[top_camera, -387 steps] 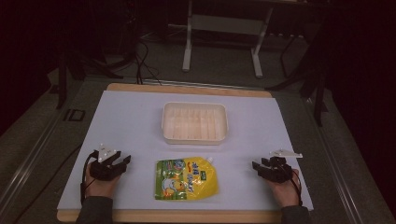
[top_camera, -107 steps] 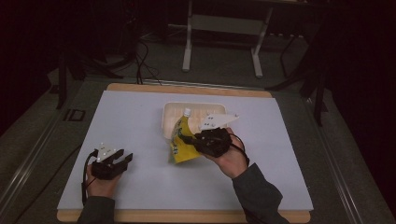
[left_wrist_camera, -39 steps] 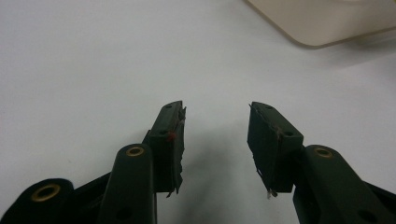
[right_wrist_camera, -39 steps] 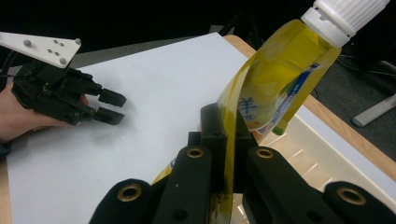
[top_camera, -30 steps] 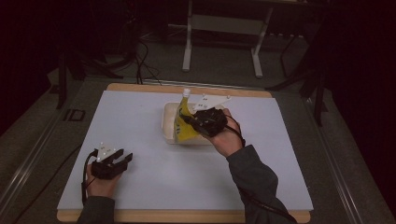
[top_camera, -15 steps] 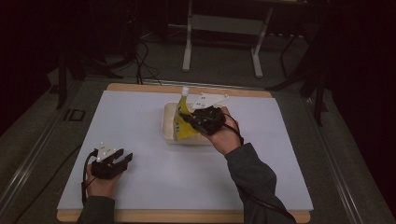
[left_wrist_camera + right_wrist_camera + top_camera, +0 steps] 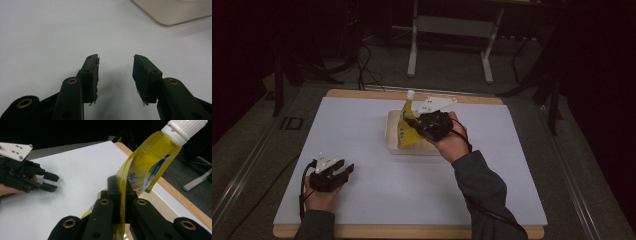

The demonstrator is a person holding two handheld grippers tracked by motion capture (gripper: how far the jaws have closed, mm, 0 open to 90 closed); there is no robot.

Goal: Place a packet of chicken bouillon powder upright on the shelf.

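A: What sits in the tray point(image 7: 393, 144)?

B: I see the yellow pouch point(image 7: 407, 131), its lower end inside the tray, white cap point(image 7: 185, 129) up.

A: And my grippers?

B: My right gripper point(image 7: 121, 185) is clamped on the pouch's edge over the tray. My left gripper point(image 7: 115, 71) rests near me, jaws apart, on the white table point(image 7: 362, 125). Beyond lies a dark floor with cables.

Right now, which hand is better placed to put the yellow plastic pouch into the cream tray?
Right. Its hand-held gripper is shut on the yellow plastic pouch over the cream tray. The left hand-held gripper rests open on the white table, apart from it.
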